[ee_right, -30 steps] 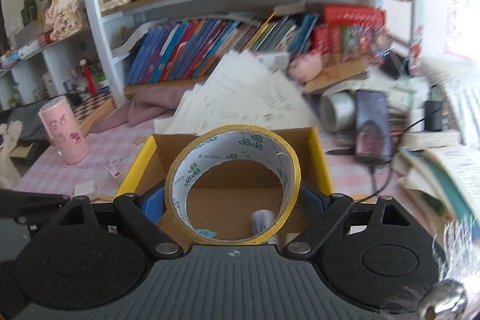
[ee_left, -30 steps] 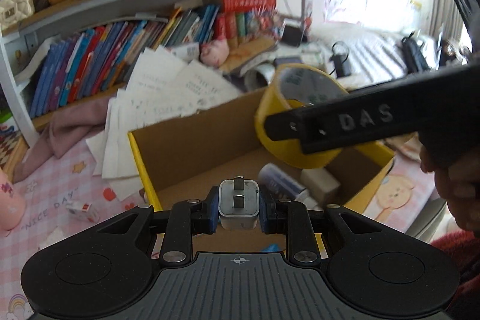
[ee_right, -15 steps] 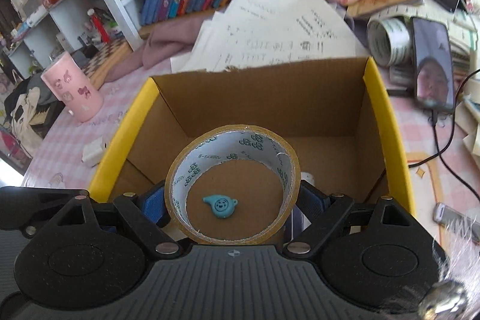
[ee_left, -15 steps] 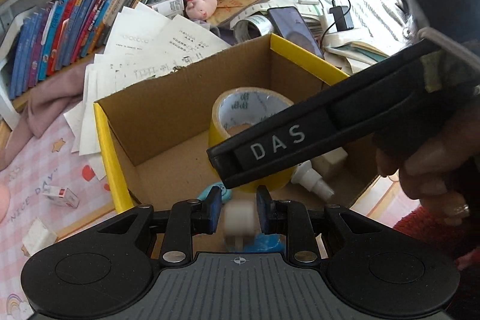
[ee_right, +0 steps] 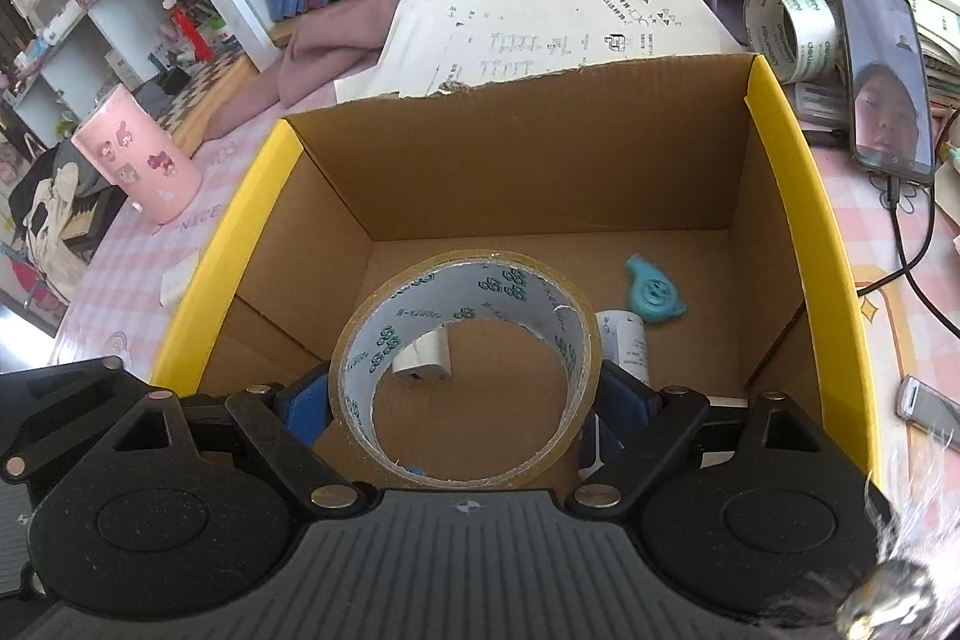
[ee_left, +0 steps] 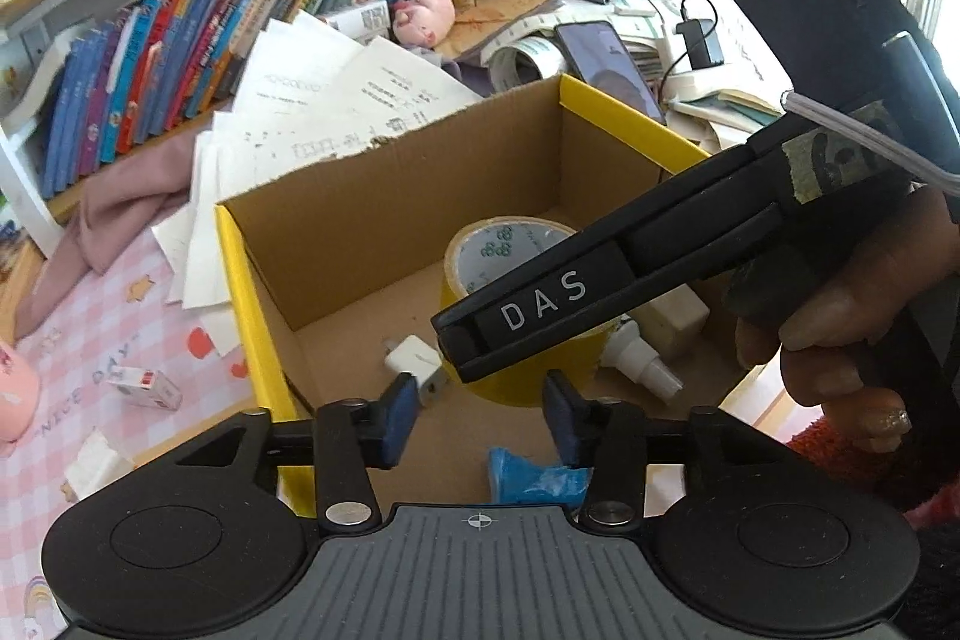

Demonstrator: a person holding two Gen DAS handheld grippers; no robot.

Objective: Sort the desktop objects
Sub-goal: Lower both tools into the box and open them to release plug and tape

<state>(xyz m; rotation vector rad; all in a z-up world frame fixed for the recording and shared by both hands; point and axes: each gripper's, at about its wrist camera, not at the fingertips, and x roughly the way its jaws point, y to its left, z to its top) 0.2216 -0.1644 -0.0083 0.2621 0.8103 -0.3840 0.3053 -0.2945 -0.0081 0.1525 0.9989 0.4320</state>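
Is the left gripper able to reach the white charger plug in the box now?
Probably yes. The left gripper has just been opening, with nothing between its jaws, and the charger plug lies on the box floor just ahead. The right gripper holding the tape roll crowds it closely.

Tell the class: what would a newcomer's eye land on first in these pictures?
First the yellow-edged cardboard box mid-desk, with the right gripper clamping a tape roll inside it. Next the white plug lying on the box floor ahead of the left gripper, whose jaws have just opened.
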